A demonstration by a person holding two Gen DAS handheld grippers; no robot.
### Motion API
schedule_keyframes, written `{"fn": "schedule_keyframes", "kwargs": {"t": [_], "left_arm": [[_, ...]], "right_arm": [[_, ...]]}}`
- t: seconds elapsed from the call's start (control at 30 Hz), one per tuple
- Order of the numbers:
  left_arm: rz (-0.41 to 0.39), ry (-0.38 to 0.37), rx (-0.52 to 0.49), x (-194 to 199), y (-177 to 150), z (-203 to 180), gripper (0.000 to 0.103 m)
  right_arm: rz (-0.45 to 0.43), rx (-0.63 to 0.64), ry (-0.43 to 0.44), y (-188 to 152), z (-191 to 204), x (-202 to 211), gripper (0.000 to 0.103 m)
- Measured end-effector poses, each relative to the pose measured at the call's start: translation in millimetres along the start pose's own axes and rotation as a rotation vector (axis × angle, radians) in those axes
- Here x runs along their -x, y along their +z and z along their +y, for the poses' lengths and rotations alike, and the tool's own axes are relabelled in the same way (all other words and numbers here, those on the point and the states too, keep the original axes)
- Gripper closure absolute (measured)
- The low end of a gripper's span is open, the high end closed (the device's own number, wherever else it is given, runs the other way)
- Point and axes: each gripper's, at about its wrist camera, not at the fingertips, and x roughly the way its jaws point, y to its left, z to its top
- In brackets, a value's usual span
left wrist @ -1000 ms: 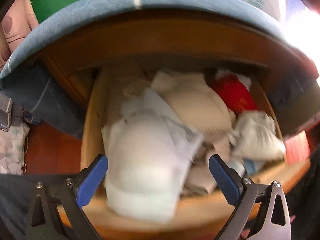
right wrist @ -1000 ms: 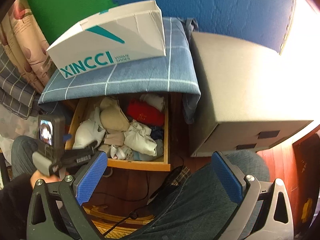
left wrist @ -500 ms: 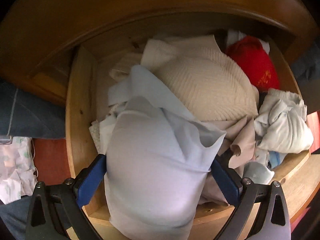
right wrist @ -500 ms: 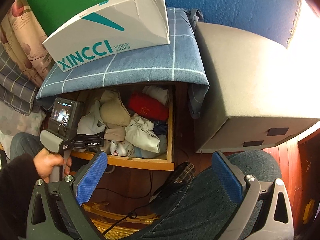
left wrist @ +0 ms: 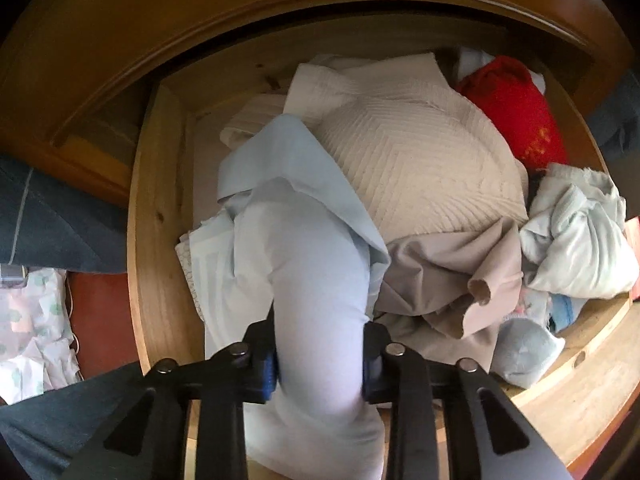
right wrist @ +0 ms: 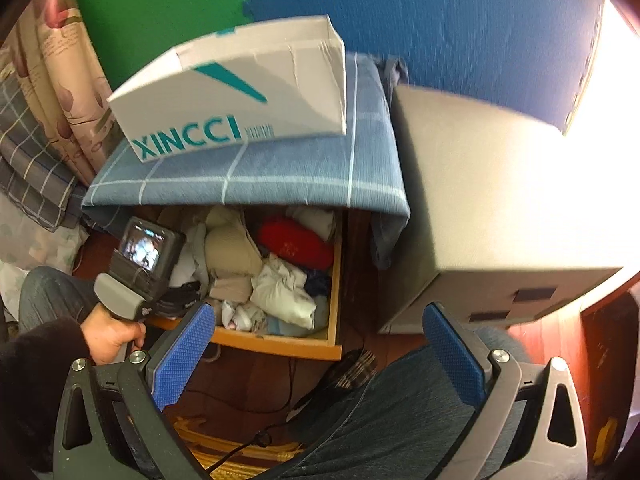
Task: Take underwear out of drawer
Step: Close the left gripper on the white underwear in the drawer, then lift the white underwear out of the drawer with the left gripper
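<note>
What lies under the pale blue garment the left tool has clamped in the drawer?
Under the pale blue garment, a white folded piece shows at its left and a taupe garment at its right. The left tool is shut on it. The drawer bottom beneath is covered.

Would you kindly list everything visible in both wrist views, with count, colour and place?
drawer: one, light wood, pulled open under the blue cushion
pale blue underwear: one, front left of drawer, pinched by the left gripper
cream ribbed garment: one, drawer middle
red garment: one, back right of drawer
beige cloth: one, front middle
white crumpled garment: one, right side of drawer
blue checked cushion: one, on top of the cabinet
XINCCI box: one, white with teal print, on the cushion
grey box: one, right of the drawer
left hand-held gripper: black, shut on the underwear
right hand-held gripper: blue pads, open, held back from the drawer
</note>
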Motion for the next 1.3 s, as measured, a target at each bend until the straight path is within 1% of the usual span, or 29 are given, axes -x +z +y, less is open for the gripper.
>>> {"fn": "schedule_keyframes", "kwargs": {"t": [0.03,0.07,0.13,0.2,0.3,0.33,0.37,0.4,0.43,0.5,0.53,0.6,0.7,0.77,0.9,0.97,1.1,1.2,1.3], "left_arm": [[-0.002,-0.001,0.006,0.7,-10.7,-3.5,0.075],[-0.001,-0.004,0.009,-2.2,-6.9,-2.7,0.076],[-0.006,-0.004,0.016,-4.3,-19.8,-0.4,0.076],[-0.009,-0.008,0.021,-5.4,-30.3,0.8,0.076],[-0.011,-0.020,0.022,-3.2,-37.1,5.9,0.076],[-0.013,-0.024,0.023,-1.7,-49.5,8.5,0.076],[-0.015,-0.029,0.027,-2.3,-50.6,10.6,0.076],[-0.016,-0.032,0.031,6.0,-59.0,17.4,0.076],[-0.018,-0.036,0.034,5.0,-60.3,19.6,0.076],[-0.026,-0.039,0.049,3.7,-62.7,24.8,0.076],[-0.029,-0.042,0.057,3.3,-63.7,30.3,0.076],[-0.034,-0.045,0.076,2.8,-67.5,35.2,0.078],[-0.064,-0.044,0.101,6.2,-75.1,42.3,0.081],[-0.092,-0.050,0.121,10.7,-80.5,46.9,0.085],[-0.126,-0.076,0.162,18.9,-90.0,54.4,0.088],[-0.144,-0.090,0.177,24.8,-95.6,59.6,0.089],[-0.185,-0.110,0.198,39.4,-107.3,68.6,0.090],[-0.221,-0.122,0.190,55.2,-115.8,72.4,0.091],[-0.259,-0.126,0.175,72.1,-128.4,73.4,0.091]], "right_arm": [[-0.019,0.011,-0.011,3.4,3.0,6.6,0.000],[-0.042,0.018,-0.023,6.7,5.7,13.5,0.000],[-0.083,0.040,-0.039,14.9,12.5,27.6,0.000],[-0.134,0.072,-0.073,23.2,22.1,43.4,0.000],[-0.272,0.075,-0.179,36.4,37.7,76.5,0.001],[-0.304,0.072,-0.186,40.8,40.7,83.5,0.001],[-0.329,0.064,-0.189,45.7,43.7,89.8,0.001],[-0.347,0.039,-0.191,54.7,46.5,96.3,0.001],[-0.360,0.024,-0.174,60.8,47.3,100.2,0.001],[-0.380,-0.004,-0.114,77.7,50.8,109.3,0.001],[-0.386,-0.016,-0.112,83.7,52.0,112.6,0.001],[-0.403,-0.031,-0.116,97.2,56.2,122.2,0.001],[-0.436,-0.016,-0.112,117.1,67.5,139.1,0.001],[-0.460,-0.001,-0.135,123.8,76.6,149.8,0.001],[-0.480,0.024,-0.140,136.0,88.7,158.6,0.001],[-0.485,0.031,-0.137,138.6,91.7,161.5,0.001],[-0.485,0.058,-0.157,138.1,98.5,162.7,0.001],[-0.482,0.067,-0.171,136.7,98.3,160.1,0.001],[-0.465,0.064,-0.157,137.0,95.4,153.1,0.001]]}}
